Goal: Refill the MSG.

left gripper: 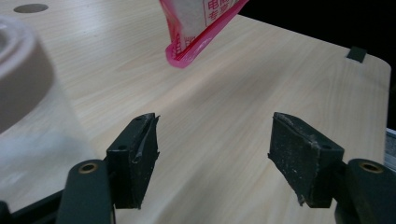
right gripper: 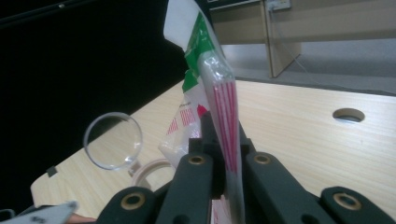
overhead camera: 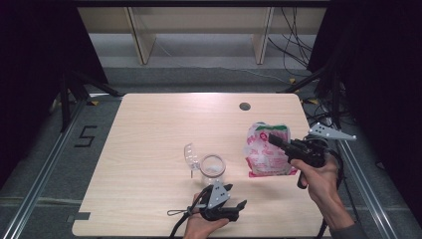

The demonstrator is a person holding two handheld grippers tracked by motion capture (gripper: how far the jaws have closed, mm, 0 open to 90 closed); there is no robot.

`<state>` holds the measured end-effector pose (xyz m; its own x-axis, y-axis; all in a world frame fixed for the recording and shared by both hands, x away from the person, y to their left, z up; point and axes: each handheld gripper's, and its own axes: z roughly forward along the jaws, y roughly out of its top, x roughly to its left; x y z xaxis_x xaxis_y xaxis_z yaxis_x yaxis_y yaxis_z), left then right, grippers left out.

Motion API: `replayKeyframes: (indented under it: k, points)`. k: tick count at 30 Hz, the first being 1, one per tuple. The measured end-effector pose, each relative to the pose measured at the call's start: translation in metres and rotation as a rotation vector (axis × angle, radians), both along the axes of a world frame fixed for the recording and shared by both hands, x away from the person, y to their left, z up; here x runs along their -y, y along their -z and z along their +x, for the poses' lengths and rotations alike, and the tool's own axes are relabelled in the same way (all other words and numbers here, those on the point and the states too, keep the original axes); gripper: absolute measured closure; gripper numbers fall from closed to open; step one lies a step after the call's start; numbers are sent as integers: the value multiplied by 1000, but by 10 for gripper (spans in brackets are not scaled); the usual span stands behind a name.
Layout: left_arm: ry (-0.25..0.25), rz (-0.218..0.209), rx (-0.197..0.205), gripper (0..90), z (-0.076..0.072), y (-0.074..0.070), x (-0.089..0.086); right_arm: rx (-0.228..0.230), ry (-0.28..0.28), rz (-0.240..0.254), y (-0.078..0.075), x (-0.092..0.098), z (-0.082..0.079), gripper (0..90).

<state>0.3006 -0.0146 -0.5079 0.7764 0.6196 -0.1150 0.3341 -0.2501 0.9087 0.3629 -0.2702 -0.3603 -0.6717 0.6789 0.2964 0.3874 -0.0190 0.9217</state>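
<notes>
The right tongs [overhead camera: 272,139] pinch a pink bag [overhead camera: 266,149], lifted, it seems, above the desk [overhead camera: 149,129]. The left tongs [overhead camera: 238,198] gape empty just beside a clear jar [overhead camera: 212,168] with its lid flipped up.

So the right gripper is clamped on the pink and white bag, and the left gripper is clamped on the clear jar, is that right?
Not quite. The right gripper is indeed clamped on the bag, but the left gripper holds nothing: the left gripper view shows its jaws standing apart over bare table, with the clear jar off to one side.
</notes>
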Motion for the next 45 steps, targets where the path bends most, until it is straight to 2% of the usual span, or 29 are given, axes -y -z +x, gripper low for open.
replayKeyframes:
  k: [2, 3, 4, 5, 7, 8, 11, 12, 13, 14, 15, 16, 17, 18, 20, 23, 24, 25, 26, 27, 28, 30, 32, 33, 34, 38, 42, 44, 45]
  points:
    - [-10, 7, 10, 319, 3, -2, 7, 0, -18, 3, -2, -2, -2, 900]
    - [-20, 18, 19, 319, 5, -4, 9, -21, -27, 20, -3, -3, -4, 900]
    - [-32, 1, 25, 320, 8, -4, 12, -11, -34, 24, -3, -4, -4, 900]
    - [-49, -5, 28, 322, 9, -4, 14, -23, -39, 31, -4, -6, -7, 900]
    - [-61, 11, 32, 324, 13, -3, 18, 2, -59, 20, -5, -9, -8, 900]
    - [-67, 30, 38, 326, 14, -2, 20, -14, -58, 25, -6, -11, -10, 900]
    - [-85, 29, 62, 325, 15, -1, 27, 11, -81, 15, -8, -15, -11, 900]
    - [-97, 29, 65, 326, 15, -2, 27, -15, -83, 19, -9, -17, -14, 900]
    - [-111, -4, 66, 333, 15, -1, 30, 9, -90, 6, -9, -18, -13, 900]
    - [-118, 15, 84, 349, 14, -2, 30, -7, -95, 13, -10, -20, -15, 900]
    - [-120, 13, 102, 371, 13, -1, 33, -13, -93, 8, -9, -22, -15, 900]
    - [-117, 40, 125, 397, 13, 0, 33, -5, -101, 3, -9, -23, -15, 900]
    - [-138, 21, 132, 406, 13, 1, 36, -3, -105, -3, -9, -24, -16, 900]
    - [-153, 26, 141, 427, 14, 2, 37, -18, -101, 2, -10, -27, -17, 900]
    - [-162, 63, 167, 470, 16, 2, 37, -6, -104, -6, -9, -30, -16, 900]
    - [-187, 44, 164, 568, 18, 4, 39, 7, -117, -32, -10, -35, -13, 900]
    - [-192, 24, 172, 599, 19, 6, 40, -10, -109, -28, -11, -37, -13, 900]
    - [-206, 13, 179, 609, 19, 6, 42, 16, -112, -41, -11, -38, -11, 900]
    - [-220, 5, 180, 625, 19, 6, 42, 1, -109, -46, -14, -41, -10, 900]
    - [-229, -9, 179, 634, 20, 6, 44, 28, -107, -62, -16, -41, -7, 900]
    - [-227, -16, 175, 643, 20, 6, 44, 28, -111, -59, -16, -44, -6, 900]
    - [-234, -50, 171, 653, 20, 6, 46, 8, -111, -74, -20, -48, -7, 900]
    - [-255, -71, 173, 659, 20, 7, 46, 28, -112, -85, -22, -50, -2, 900]
    - [-260, -73, 171, 661, 20, 8, 47, 33, -115, -83, -22, -51, 1, 900]
    - [-254, -75, 170, 664, 21, 8, 47, 10, -107, -79, -22, -53, 1, 900]
    - [-266, -93, 146, 667, 22, 10, 47, 34, -122, -98, -19, -59, 10, 900]
    - [-263, -110, 138, 670, 22, 10, 45, 4, -118, -107, -21, -66, 10, 900]
    - [-265, -115, 127, 671, 21, 8, 45, 34, -131, -142, -22, -70, 12, 900]
    - [-265, -115, 127, 672, 21, 8, 45, 21, -132, -142, -23, -72, 11, 900]
